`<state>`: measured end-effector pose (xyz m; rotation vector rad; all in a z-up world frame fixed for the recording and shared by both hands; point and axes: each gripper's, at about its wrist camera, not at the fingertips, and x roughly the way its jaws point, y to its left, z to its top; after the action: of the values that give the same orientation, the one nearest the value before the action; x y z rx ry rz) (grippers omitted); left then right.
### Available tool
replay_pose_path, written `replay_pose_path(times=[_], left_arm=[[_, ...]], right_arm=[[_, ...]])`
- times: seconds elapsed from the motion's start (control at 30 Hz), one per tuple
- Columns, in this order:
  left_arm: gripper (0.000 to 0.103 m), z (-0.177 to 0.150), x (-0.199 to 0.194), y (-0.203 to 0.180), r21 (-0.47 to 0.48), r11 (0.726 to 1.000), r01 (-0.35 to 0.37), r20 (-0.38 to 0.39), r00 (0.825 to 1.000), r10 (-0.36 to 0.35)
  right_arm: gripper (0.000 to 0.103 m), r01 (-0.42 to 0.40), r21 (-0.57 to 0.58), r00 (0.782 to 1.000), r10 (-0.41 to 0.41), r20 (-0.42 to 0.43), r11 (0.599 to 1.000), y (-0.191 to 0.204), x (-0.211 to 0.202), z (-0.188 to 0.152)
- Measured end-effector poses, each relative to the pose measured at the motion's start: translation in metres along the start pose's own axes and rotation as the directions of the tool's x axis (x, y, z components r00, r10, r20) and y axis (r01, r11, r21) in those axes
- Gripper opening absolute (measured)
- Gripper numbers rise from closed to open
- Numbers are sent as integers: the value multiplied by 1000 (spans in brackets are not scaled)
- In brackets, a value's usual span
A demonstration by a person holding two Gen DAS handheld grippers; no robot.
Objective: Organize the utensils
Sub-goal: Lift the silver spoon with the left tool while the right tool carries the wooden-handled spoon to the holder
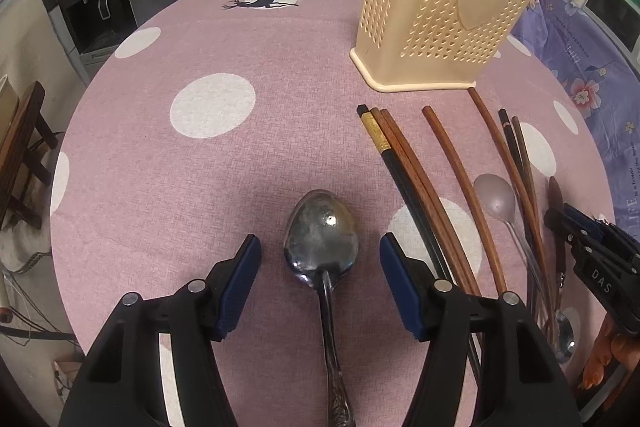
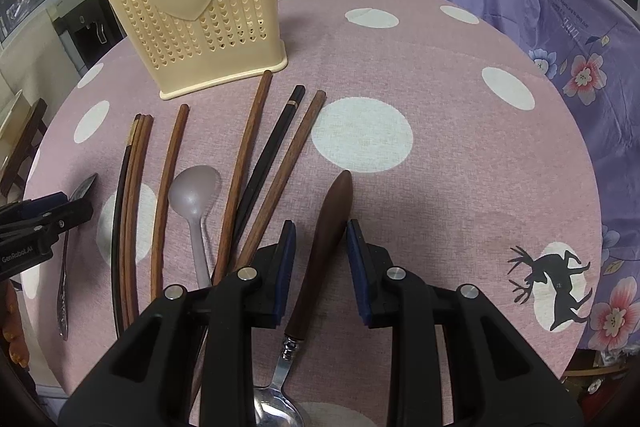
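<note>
metal spoon handle cut off below

Two wrist fisheyes, both looking steeply down at my desk from close range.

My left claw camera faces the far edge over the desk's left part; my right claw camera sits beside it, covering the right part. Both share the cream holder near the far edge and the chopsticks between them, and each catches the other claw at its frame's side.
</note>
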<state>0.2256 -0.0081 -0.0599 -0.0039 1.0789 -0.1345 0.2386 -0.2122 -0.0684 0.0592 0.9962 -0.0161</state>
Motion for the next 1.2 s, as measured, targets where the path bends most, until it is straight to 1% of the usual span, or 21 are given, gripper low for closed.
replay_pose_path(times=[0.07,0.13,0.17,0.2,0.23,0.27,0.5,0.6,0.7,0.77,0.87,1.03,1.1,1.2], left_arm=[[57,1,1,-2,9,1000,-16,3,1000,16],[51,3,2,-5,20,999,-30,6,1000,29],[49,4,3,-6,28,999,-42,8,999,41],[45,5,3,-7,33,998,-51,9,999,51],[40,6,4,-7,37,998,-58,10,998,58],[37,7,4,-8,41,997,-64,11,998,63],[37,12,6,-11,65,995,-79,22,997,78],[37,12,5,-7,44,998,-51,32,998,50],[36,13,-5,-1,10,1000,-7,90,996,6],[36,14,-15,1,-2,1000,15,138,990,-14],[37,14,-33,1,-5,1000,20,214,977,-19],[36,14,-67,1,0,1000,29,332,943,-28],[36,13,-76,-1,7,1000,30,356,934,-30],[36,12,-84,-1,9,999,38,377,925,-39]], right_arm=[[27,4,-8,1000,-4,1,1000,2,1,0],[27,5,-10,1000,-5,3,1000,2,1,1],[25,4,-7,1000,-4,5,1000,1,2,2],[22,5,-4,1000,-5,7,1000,1,2,3],[21,9,-1,1000,-9,8,1000,0,3,3],[20,9,1,1000,-9,8,1000,-1,3,4],[19,-4,-1,1000,4,12,1000,-2,4,6],[18,-29,14,999,28,14,999,-7,4,6],[17,-46,36,998,45,37,998,-14,-1,7],[17,-67,50,996,63,67,996,-18,-8,8],[17,-79,52,990,73,118,996,-22,-22,8],[17,-96,54,977,84,194,994,-31,-50,6],[17,-95,47,968,82,236,994,-33,-65,4],[16,-84,26,953,73,293,996,-33,-87,-1]])
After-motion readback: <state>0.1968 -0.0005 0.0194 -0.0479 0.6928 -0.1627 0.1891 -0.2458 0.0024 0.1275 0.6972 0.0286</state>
